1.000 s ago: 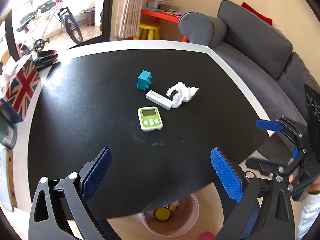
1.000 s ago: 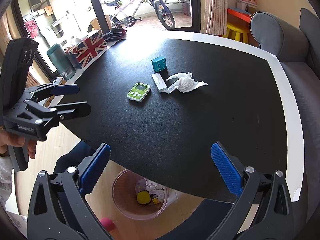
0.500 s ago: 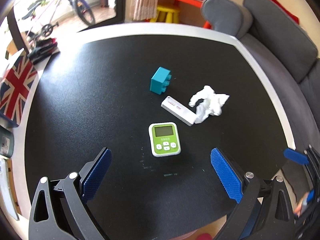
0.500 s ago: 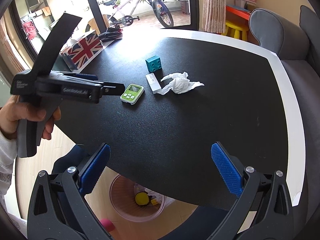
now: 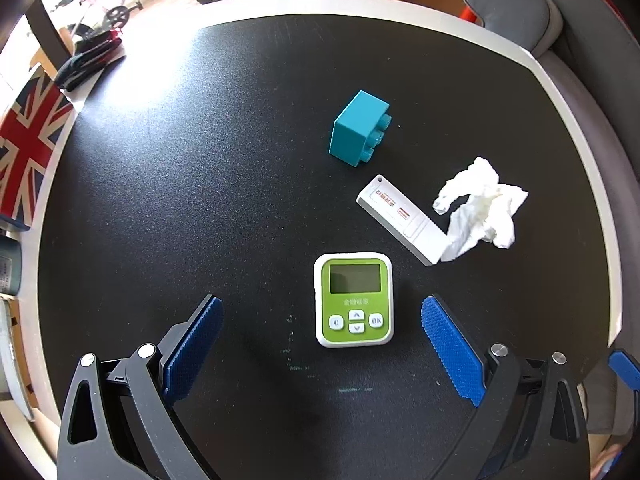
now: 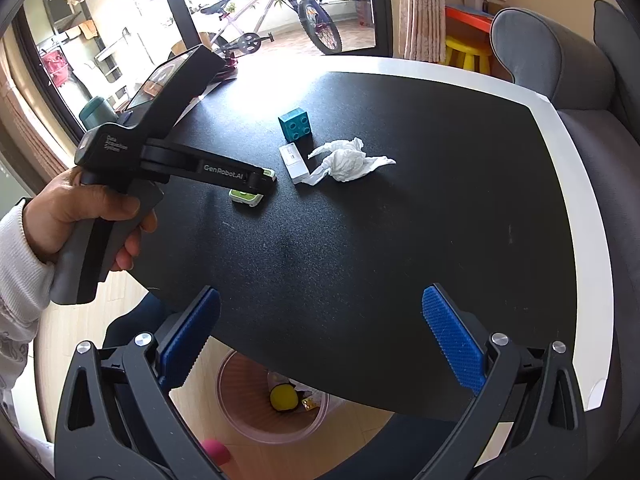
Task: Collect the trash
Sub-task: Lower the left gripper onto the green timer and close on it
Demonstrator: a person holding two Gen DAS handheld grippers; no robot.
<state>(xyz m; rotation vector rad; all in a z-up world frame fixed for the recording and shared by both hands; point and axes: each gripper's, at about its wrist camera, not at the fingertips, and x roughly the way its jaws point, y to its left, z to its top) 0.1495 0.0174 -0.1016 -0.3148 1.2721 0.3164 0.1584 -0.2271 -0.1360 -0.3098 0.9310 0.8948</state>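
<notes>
A crumpled white tissue [image 5: 480, 204] lies on the black table [image 5: 200, 160], touching the end of a white test cassette [image 5: 400, 218]. It also shows in the right wrist view [image 6: 346, 160]. My left gripper [image 5: 322, 348] is open and empty, low over the table, with a green timer [image 5: 353, 300] just ahead between its fingers. In the right wrist view the left gripper [image 6: 260, 182] hovers over the timer [image 6: 246, 197]. My right gripper [image 6: 320, 344] is open and empty at the table's near edge. A pink trash bin [image 6: 276, 400] stands on the floor below that edge.
A teal toy block [image 5: 358, 128] sits beyond the cassette. A Union Jack box [image 5: 24, 148] stands at the table's left edge. A grey sofa [image 6: 580, 64] runs along the right side. A bicycle [image 6: 272, 20] stands beyond the window.
My left gripper has moved forward and down over the table toward the green timer. My right gripper has held nearly still at the table edge.
</notes>
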